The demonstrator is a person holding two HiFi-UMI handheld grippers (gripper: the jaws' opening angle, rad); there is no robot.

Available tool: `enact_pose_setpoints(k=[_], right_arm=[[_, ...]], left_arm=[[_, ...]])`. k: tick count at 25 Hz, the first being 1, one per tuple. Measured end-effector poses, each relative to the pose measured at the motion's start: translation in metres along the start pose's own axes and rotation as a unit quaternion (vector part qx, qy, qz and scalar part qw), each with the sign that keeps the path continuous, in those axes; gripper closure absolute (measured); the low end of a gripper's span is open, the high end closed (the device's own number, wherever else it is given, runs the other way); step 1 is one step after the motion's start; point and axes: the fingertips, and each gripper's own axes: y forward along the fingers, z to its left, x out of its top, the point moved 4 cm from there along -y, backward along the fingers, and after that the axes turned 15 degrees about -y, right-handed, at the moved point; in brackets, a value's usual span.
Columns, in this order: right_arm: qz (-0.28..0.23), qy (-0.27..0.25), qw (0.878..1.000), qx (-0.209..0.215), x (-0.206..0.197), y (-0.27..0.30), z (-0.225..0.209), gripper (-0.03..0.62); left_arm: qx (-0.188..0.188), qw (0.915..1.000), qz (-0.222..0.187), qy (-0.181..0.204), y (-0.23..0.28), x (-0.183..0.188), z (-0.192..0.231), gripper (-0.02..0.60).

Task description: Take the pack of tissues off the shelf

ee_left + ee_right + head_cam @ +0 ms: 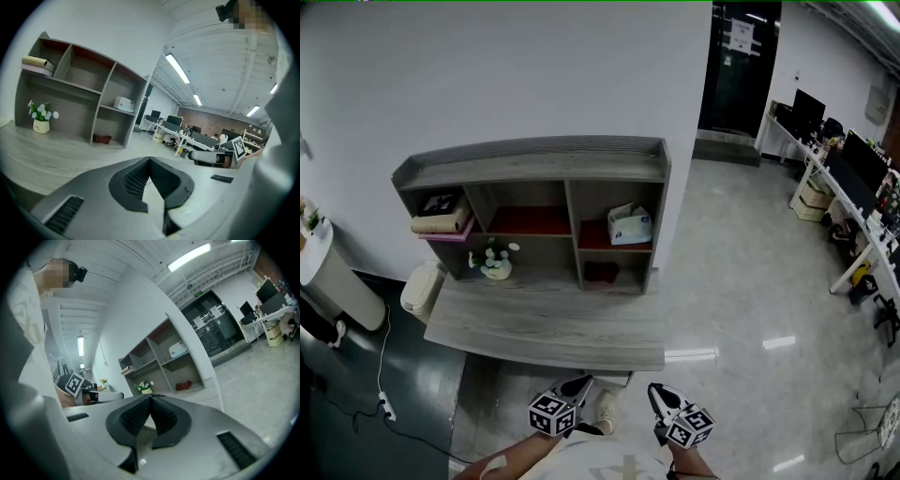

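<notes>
The pack of tissues (pixel 630 225) is a white and pale blue box in the upper right compartment of the grey shelf unit (pixel 534 157). It also shows small in the left gripper view (pixel 124 103) and in the right gripper view (pixel 178 349). My left gripper (pixel 577 384) and right gripper (pixel 660 394) hang low near my body, short of the desk's front edge and far from the shelf. Both are shut with nothing between the jaws; the tips meet in the left gripper view (pixel 150 159) and in the right gripper view (pixel 151 396).
The shelf stands on a grey desk (pixel 544 328). A small flower pot (pixel 495 264) is in the lower left bay, a beige roll (pixel 439 223) on a pink tray upper left, a dark red thing (pixel 601 272) lower right. Office desks with monitors (pixel 853 178) line the right.
</notes>
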Motion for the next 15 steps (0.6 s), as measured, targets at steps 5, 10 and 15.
enact_pose_setpoints(k=[5, 10, 15], right_arm=[[0.008, -0.008, 1.0, -0.008, 0.01, 0.015, -0.031, 0.589], [0.028, -0.019, 0.999, 0.009, 0.011, 0.043, -0.054, 0.589], [0.033, -0.014, 0.999, 0.019, 0.015, 0.068, -0.078, 0.589]], left_arm=[[-0.018, 0.9998, -0.004, 0.004, 0.037, 0.025, 0.001, 0.572], [-0.012, 0.9999, 0.001, -0.002, 0.059, 0.036, 0.019, 0.572], [0.005, 0.9998, 0.0, -0.017, 0.078, 0.049, 0.038, 0.572]])
